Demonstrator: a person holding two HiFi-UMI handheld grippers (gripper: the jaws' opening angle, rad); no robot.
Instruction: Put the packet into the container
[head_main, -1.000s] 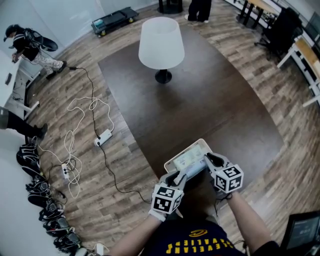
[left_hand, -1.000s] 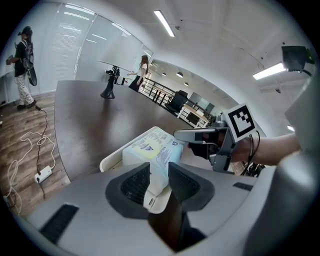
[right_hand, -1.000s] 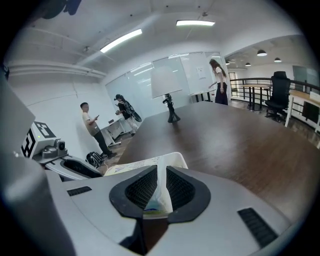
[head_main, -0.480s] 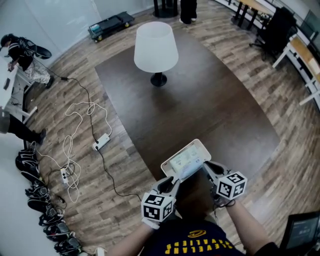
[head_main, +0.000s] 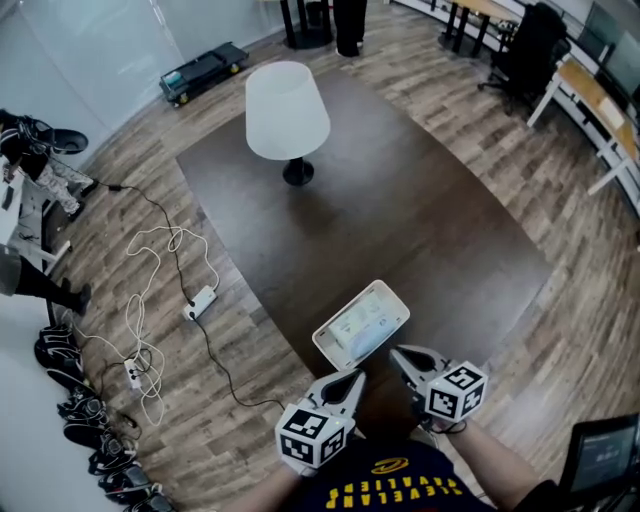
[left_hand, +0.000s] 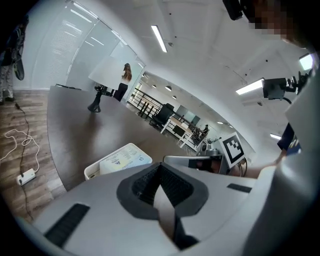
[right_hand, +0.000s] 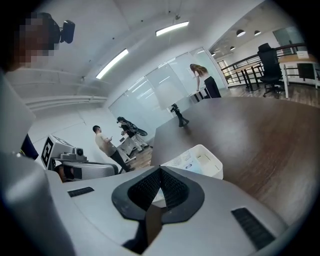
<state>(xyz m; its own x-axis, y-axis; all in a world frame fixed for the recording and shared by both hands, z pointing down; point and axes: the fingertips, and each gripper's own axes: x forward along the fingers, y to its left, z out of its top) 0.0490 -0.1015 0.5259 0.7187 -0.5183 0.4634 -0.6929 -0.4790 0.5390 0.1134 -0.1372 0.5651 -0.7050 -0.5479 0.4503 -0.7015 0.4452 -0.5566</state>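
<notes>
A white rectangular container (head_main: 398, 303) sits near the front edge of the dark table (head_main: 420, 200), and the pale printed packet (head_main: 356, 324) lies flat inside it. My left gripper (head_main: 351, 379) is just short of the container's near left corner; its jaws have just been closing and are shut with nothing between them. My right gripper (head_main: 400, 356) is shut and empty by the near right corner. The left gripper view has that gripper (left_hand: 160, 167) behind the container (left_hand: 92, 170) and packet (left_hand: 122, 158). From the right gripper (right_hand: 160, 172), the container (right_hand: 214, 162) is ahead.
A white-shaded lamp (head_main: 287, 110) stands at the table's far end. White cables and a power strip (head_main: 200, 300) lie on the wooden floor to the left, with shoes (head_main: 70, 400) along the wall. Desks and chairs (head_main: 540, 50) are at the back right.
Both grippers have drawn back from the container's near edge toward the person and risen. The left jaws, open before, are now shut. The container with the packet stays on the table.
</notes>
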